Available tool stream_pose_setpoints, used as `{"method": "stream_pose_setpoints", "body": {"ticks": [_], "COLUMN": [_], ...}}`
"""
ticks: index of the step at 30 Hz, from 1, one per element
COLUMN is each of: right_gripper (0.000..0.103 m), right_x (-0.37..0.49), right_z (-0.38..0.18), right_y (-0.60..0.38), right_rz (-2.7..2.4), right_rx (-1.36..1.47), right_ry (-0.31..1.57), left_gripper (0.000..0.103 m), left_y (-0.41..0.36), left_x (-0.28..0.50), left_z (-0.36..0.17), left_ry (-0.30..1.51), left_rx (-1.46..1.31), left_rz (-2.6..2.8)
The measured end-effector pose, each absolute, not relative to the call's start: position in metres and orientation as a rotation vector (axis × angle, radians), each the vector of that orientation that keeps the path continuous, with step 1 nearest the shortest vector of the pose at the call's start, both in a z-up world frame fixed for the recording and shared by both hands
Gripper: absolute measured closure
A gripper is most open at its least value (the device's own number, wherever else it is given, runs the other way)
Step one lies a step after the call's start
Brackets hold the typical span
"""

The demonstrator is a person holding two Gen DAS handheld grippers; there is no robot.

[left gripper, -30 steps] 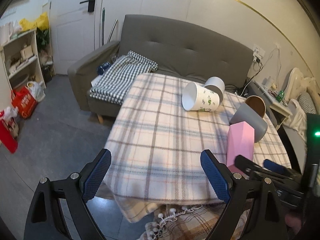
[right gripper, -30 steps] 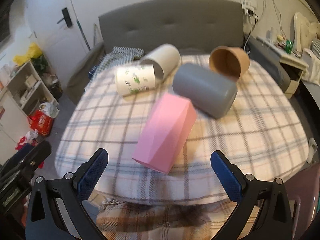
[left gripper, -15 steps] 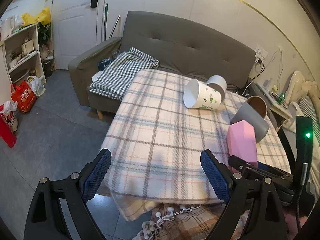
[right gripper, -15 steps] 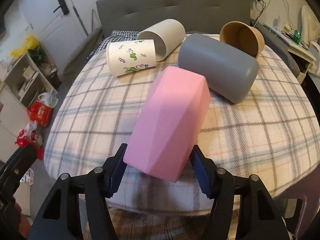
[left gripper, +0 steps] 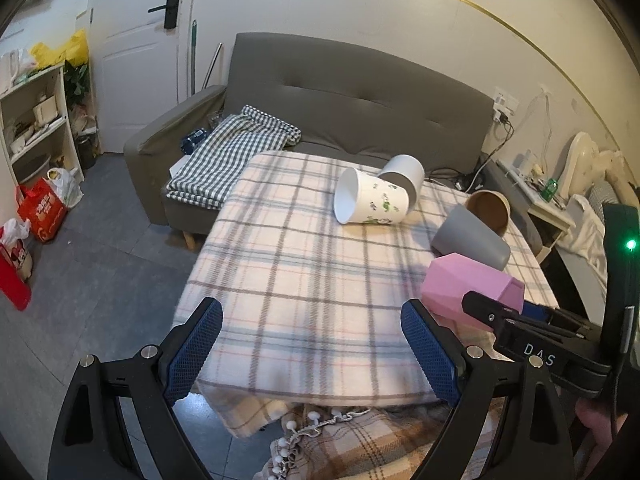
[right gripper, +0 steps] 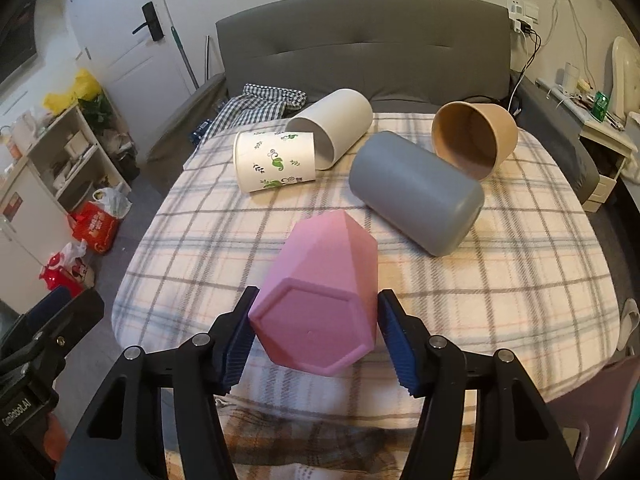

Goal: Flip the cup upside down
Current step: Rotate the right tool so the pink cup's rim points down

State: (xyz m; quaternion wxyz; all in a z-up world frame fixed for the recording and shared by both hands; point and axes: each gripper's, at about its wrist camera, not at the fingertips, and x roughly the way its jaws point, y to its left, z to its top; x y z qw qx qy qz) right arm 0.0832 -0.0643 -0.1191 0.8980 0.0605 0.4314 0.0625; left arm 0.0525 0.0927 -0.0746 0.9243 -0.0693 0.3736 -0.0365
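My right gripper (right gripper: 318, 338) is shut on a pink faceted cup (right gripper: 320, 292) near its hexagonal base. It holds the cup tilted, lifted off the checked tablecloth (right gripper: 500, 280), base toward the camera. In the left wrist view the pink cup (left gripper: 460, 290) sits in the right gripper's fingers (left gripper: 492, 312) at the table's right front. My left gripper (left gripper: 312, 346) is open and empty, in front of the table's near edge.
Several cups lie on their sides at the back of the table: a white leaf-print cup (right gripper: 276, 164), a white cup (right gripper: 336, 124), a grey cup (right gripper: 416, 196) and a brown paper cup (right gripper: 476, 138). A grey sofa (left gripper: 352, 92) stands behind; a shelf (left gripper: 36, 120) at left.
My right gripper closed on the pink cup and lifted it, tipping its base toward the camera. My left gripper drifted slightly and stayed open.
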Motion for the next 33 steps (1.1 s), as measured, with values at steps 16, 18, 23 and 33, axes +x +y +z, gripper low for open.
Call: {"method": "stream_pose_setpoints", "body": {"ticks": [16,18,23,33], "right_gripper": [0.045,0.045,0.045,0.045], "right_x": [0.104,0.108,0.125,0.161], "right_z": [-0.093,-0.092,-0.095,-0.113], "right_y": [-0.058,-0.052,-0.031,0.001], "right_rz": [0.222,0.233,0.265,0.294], "right_rx": [0.019,0.004,-0.049,-0.120], "right_ry": [0.865,0.875,0.894,0.926], "left_gripper": [0.009,0.009,0.009,0.009], "left_y": [0.102,0.107,0.116,0.124], "left_x": [0.062,0.064,0.069,0.076], "left_z": [-0.088,-0.091,-0.099,-0.114], "left_ry": [0.797,0.798,0.811,0.844], "left_rx": [-0.158,-0.160,-0.187,-0.195], "left_rz": [-0.029,-0.012,0.006,0.016]}}
